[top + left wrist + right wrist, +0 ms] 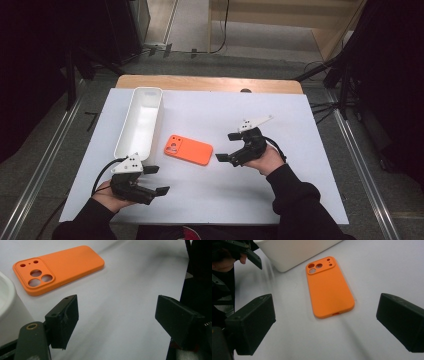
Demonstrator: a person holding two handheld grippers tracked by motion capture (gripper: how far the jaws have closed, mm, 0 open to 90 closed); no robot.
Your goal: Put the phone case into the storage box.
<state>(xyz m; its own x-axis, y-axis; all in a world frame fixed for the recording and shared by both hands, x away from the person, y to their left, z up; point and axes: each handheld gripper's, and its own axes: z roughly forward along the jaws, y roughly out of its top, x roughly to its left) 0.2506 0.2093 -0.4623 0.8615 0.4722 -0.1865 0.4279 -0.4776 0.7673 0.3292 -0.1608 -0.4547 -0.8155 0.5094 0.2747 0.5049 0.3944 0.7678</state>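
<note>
An orange phone case [188, 149] lies flat on the white table top [280, 115], back side up with its camera cut-outs towards the long white bin [156, 122]. My left gripper [157, 180] is held near the front left, just below the bin's near end, open and empty. In the left gripper view the case [60, 267] lies ahead and well beyond the spread jaws [117, 320]. My right gripper [226, 146] is held just right of the case, open. In the right gripper view the case [329, 290] lies ahead between the wide jaws [324, 325], untouched.
The bin [294, 252] stands lengthwise along the left side of the table and looks empty. A strip of wooden table edge [210, 82] shows at the far side. Dark stands and cables surround the table on the floor.
</note>
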